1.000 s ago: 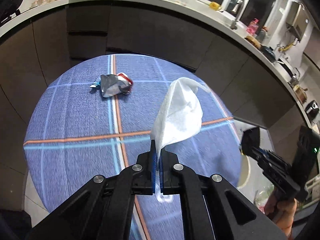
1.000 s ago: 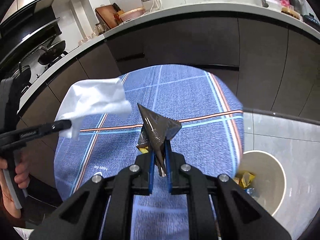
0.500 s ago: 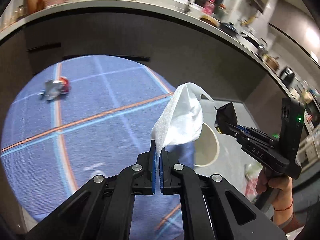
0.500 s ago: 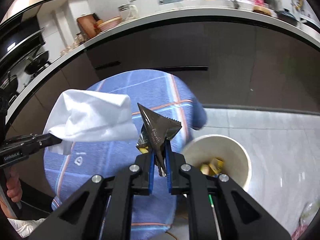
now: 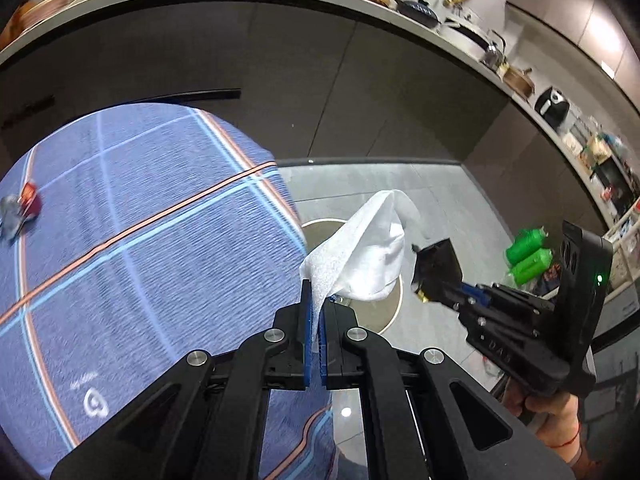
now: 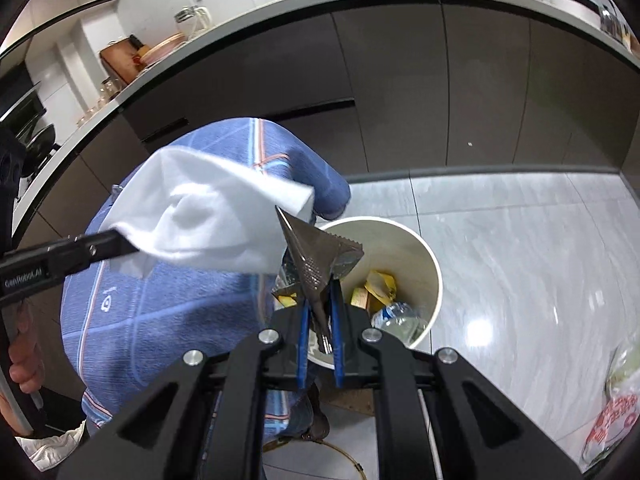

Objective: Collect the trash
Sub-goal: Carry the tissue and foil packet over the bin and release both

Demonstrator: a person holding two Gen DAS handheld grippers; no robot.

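The left claw is clamped on a white tissue, which stands up from its blue pads and hangs over the rim of the white bin on the grey tiled floor; the right claw is clamped on a dark foil wrapper, held above the open mouth of the same bin; the two claws sit near each other, the tissue just beside the wrapper in the right wrist view; inside the bin lie yellow wrappers and a clear plastic bottle; the round counter beside the bin carries a blue checked cloth; at its far left edge, a crumpled grey and red wrapper rests on the cloth, well apart from both claws; green bottles stand on the floor past the right claw.
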